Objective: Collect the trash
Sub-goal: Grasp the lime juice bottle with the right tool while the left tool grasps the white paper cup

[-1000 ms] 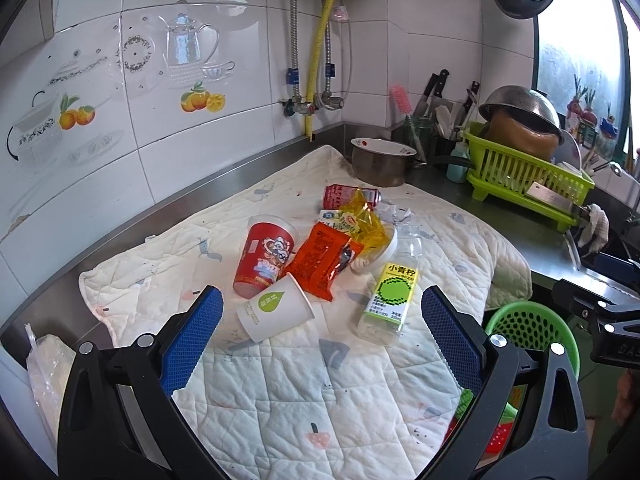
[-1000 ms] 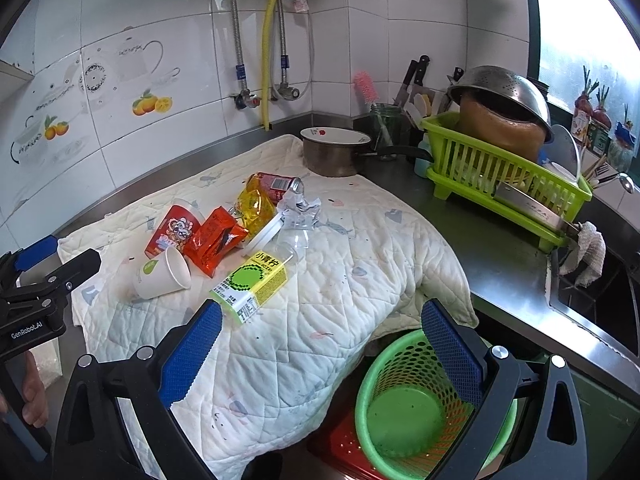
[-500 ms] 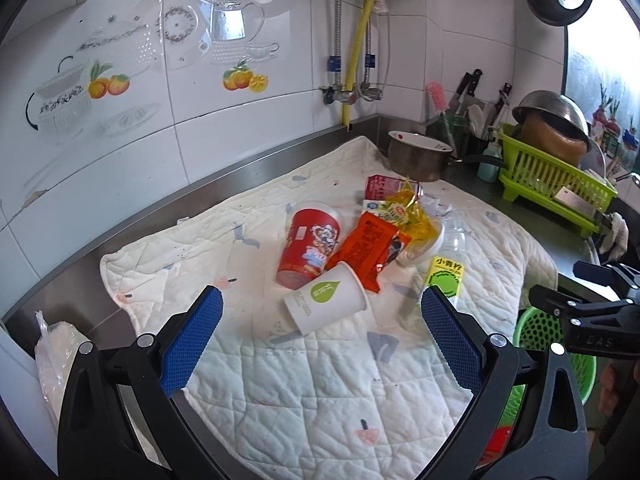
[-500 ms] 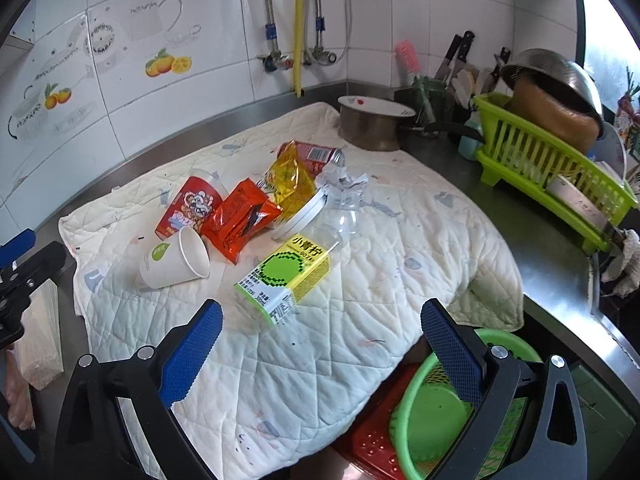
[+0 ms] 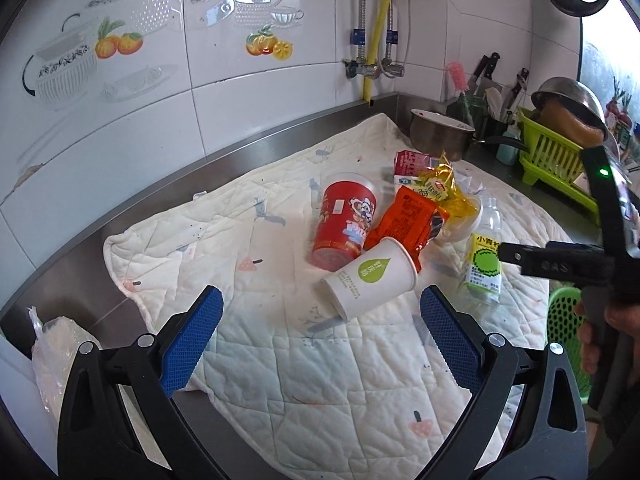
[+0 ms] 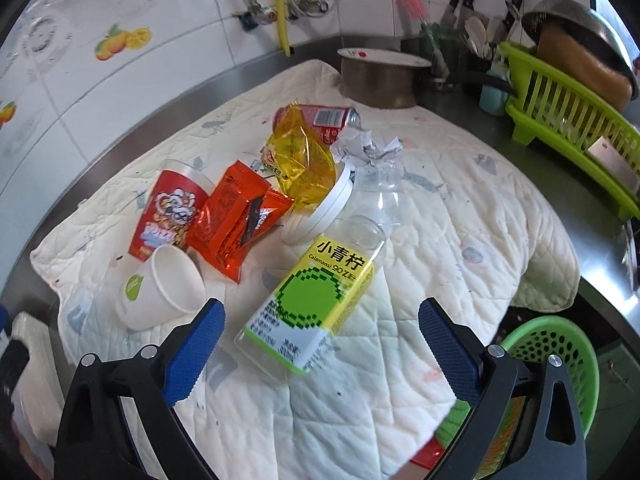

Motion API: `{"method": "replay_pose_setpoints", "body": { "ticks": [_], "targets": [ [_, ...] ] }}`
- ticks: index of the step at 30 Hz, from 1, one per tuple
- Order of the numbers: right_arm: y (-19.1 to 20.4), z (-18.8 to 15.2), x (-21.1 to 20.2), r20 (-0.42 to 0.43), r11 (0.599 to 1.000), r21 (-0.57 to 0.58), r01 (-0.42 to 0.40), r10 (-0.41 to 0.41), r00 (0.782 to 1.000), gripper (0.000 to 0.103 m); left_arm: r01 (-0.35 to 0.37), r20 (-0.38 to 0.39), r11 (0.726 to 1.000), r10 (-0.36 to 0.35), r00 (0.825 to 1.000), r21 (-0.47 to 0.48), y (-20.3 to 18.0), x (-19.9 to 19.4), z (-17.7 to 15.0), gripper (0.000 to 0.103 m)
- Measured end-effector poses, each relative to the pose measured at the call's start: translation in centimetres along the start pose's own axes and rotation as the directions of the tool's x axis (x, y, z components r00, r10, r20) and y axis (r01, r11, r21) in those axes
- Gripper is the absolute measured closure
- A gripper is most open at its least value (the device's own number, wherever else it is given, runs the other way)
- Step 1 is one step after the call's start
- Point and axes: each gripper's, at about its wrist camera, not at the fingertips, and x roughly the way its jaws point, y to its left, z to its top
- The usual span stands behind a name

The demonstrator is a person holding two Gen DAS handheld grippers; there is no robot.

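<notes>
Trash lies in a heap on a quilted white cloth (image 5: pixel 280 360). A white paper cup (image 5: pixel 370 282) (image 6: pixel 162 294) lies on its side beside a red printed cup (image 5: pixel 346 220) (image 6: pixel 168 212). An orange wrapper (image 5: pixel 408 216) (image 6: pixel 236 220), a yellow bag (image 6: pixel 304 156), a white lid (image 6: pixel 320 208), a red can (image 6: pixel 328 118) and crumpled paper (image 6: pixel 368 146) sit behind. A clear bottle with a yellow-green label (image 6: pixel 312 296) (image 5: pixel 484 264) lies nearest my right gripper (image 6: pixel 320 344), which is open just in front of it. My left gripper (image 5: pixel 320 336) is open short of the paper cup.
A green mesh basket (image 6: pixel 556 352) (image 5: pixel 564 320) stands low past the counter's right edge. A steel pot (image 6: pixel 380 76), a utensil holder with knives (image 6: pixel 460 36) and a green dish rack (image 6: pixel 568 116) line the back right. A plastic bag (image 5: pixel 52 344) lies at the left.
Both grippers have moved in closer to the trash pile. The right one now hovers over the bottle, and the right tool has come further into the left wrist view.
</notes>
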Motion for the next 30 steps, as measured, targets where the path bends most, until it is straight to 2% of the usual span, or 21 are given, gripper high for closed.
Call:
{"method": "replay_pose_setpoints", "body": {
  "ticks": [8,12,20,23,26,30],
  "targets": [
    [0.1,1.3,6.5,-0.130,0.992,0.120,0.044,-0.028,0.991,0.020,0.079,-0.037,0.994,-0.076,0.996,0.078,0.3,2.6,0.1,0.011],
    [-0.1,1.1,8.3,-0.184,0.986,0.158,0.044,-0.015,0.983,0.030,0.128,-0.062,0.983,-0.120,0.991,0.130,-0.4,4.5,0.5,0.012],
    [-1.0,-0.1,7.5,-0.187,0.989,0.150,0.014,0.014,0.982,0.039,0.204,-0.119,0.954,-0.182,0.976,0.218,-2.2,9.8,1.6,0.013],
    [-1.4,-0.5,6.9,-0.188,0.991,0.134,0.003,0.023,0.982,0.043,0.262,-0.156,0.936,-0.230,0.961,0.234,-2.9,11.4,1.9,0.013],
    [-2.0,-1.7,6.0,-0.184,0.995,0.101,0.003,0.016,0.983,0.047,0.288,-0.177,0.924,-0.248,0.952,0.253,-3.6,12.6,1.8,0.015],
    [-2.5,-3.0,4.8,-0.180,0.998,0.057,0.005,0.006,0.984,0.049,0.298,-0.206,0.916,-0.248,0.947,0.269,-4.2,13.7,1.8,0.024]
  ]
}}
